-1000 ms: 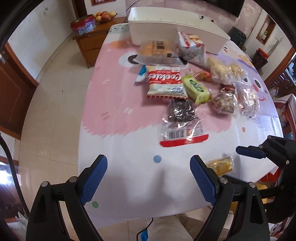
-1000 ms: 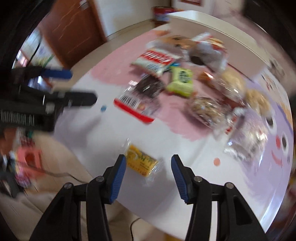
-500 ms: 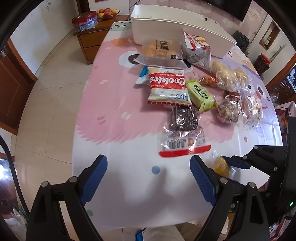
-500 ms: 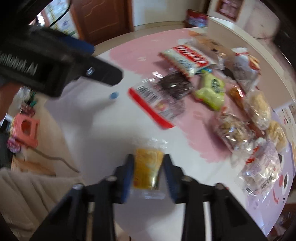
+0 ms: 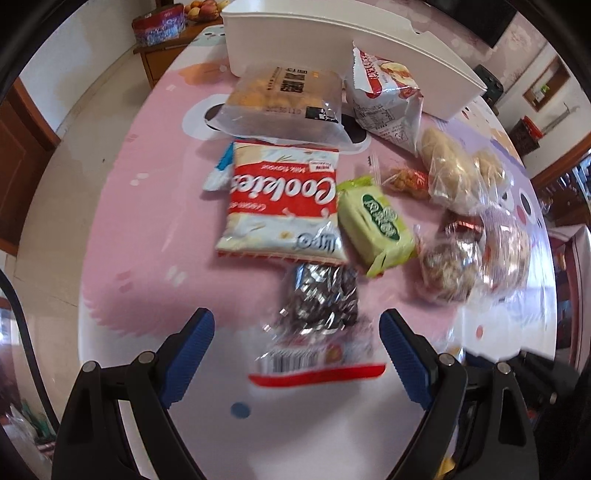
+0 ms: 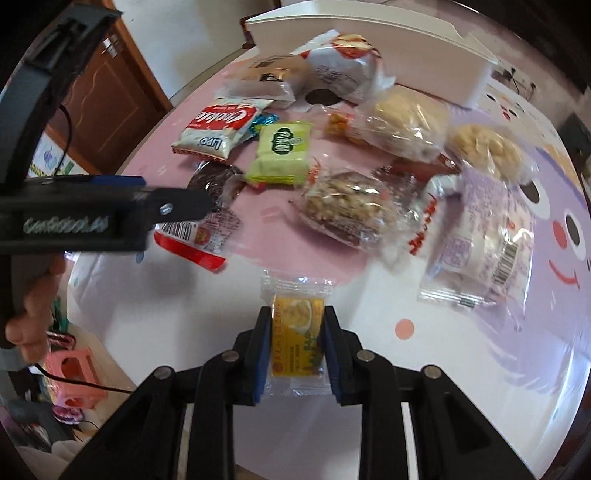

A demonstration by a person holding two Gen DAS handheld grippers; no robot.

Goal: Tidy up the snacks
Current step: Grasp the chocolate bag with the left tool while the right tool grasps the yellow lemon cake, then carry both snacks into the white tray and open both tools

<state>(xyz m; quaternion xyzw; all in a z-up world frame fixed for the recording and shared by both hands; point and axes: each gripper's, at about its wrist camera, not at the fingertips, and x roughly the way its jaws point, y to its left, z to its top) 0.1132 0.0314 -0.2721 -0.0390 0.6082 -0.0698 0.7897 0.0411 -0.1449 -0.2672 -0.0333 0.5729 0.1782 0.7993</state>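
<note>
the right gripper [image 6: 295,350] is clamping the yellow snack packet [image 6: 297,339], needing carrying to the white bin [image 6: 369,48], while the left gripper [image 5: 295,354] is hovering wide open over the dark cookie packet [image 5: 317,321].

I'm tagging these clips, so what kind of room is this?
Most likely a home dining or living room: a table under a cartoon cloth, a wooden cabinet bearing a fruit bowl, tiled floor.

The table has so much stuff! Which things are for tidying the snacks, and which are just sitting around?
For the job:
- yellow snack packet, clamped in the right hand-held gripper
- Cookies bag
- green packet
- chocolate cookie packet, under the open left hand-held gripper
- white bin

Just lying about:
- red tin
- fruit bowl
- pink stool
</note>
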